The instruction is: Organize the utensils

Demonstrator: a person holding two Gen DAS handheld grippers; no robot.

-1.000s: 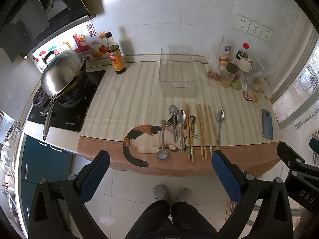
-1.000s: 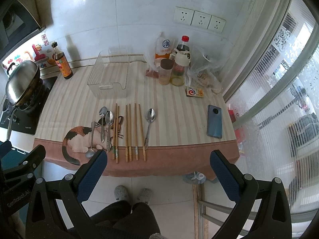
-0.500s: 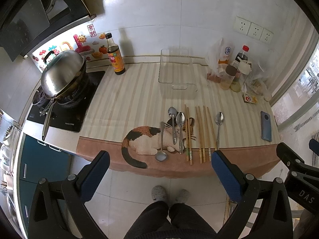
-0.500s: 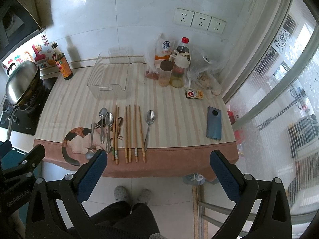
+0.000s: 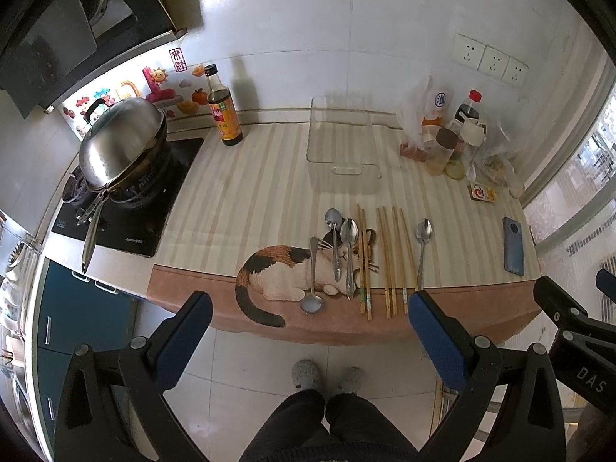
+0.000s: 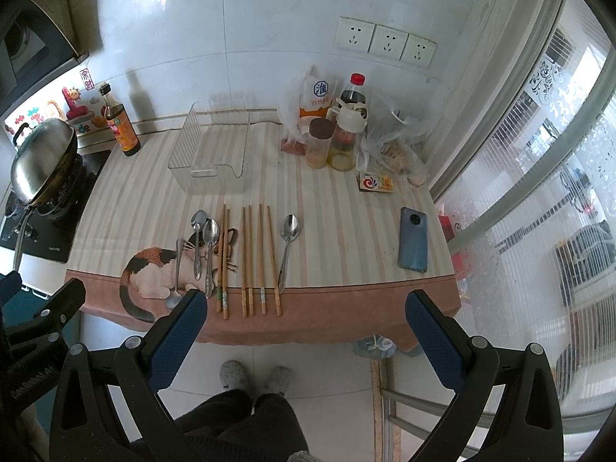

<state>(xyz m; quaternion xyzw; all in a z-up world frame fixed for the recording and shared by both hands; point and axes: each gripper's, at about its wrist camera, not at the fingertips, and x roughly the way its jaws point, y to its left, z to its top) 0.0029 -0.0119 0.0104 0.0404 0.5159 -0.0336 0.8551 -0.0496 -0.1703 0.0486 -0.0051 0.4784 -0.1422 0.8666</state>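
Note:
Several metal spoons (image 5: 348, 254) (image 6: 204, 246) lie side by side on the striped counter, over a cat picture on the mat. Right of them lie several wooden chopsticks (image 5: 392, 258) (image 6: 254, 258), and one more spoon (image 5: 422, 246) (image 6: 287, 246) lies alone to their right. Behind them stands a clear plastic bin (image 5: 340, 146) (image 6: 213, 150) with nothing in it. My left gripper (image 5: 308, 331) and my right gripper (image 6: 304, 327) both hang open, high above the floor in front of the counter's front edge, holding nothing.
A lidded steel wok (image 5: 119, 150) sits on the stove at the left, a dark sauce bottle (image 5: 223, 109) near the wall. Jars, bottles and plastic bags (image 6: 338, 131) crowd the back right. A blue phone (image 6: 412, 238) lies at the right. A person's slippers (image 5: 327, 375) are below.
Both grippers have drifted slightly; the counter sits a little lower and closer in the views. Nothing on the counter has moved and both grippers stay open.

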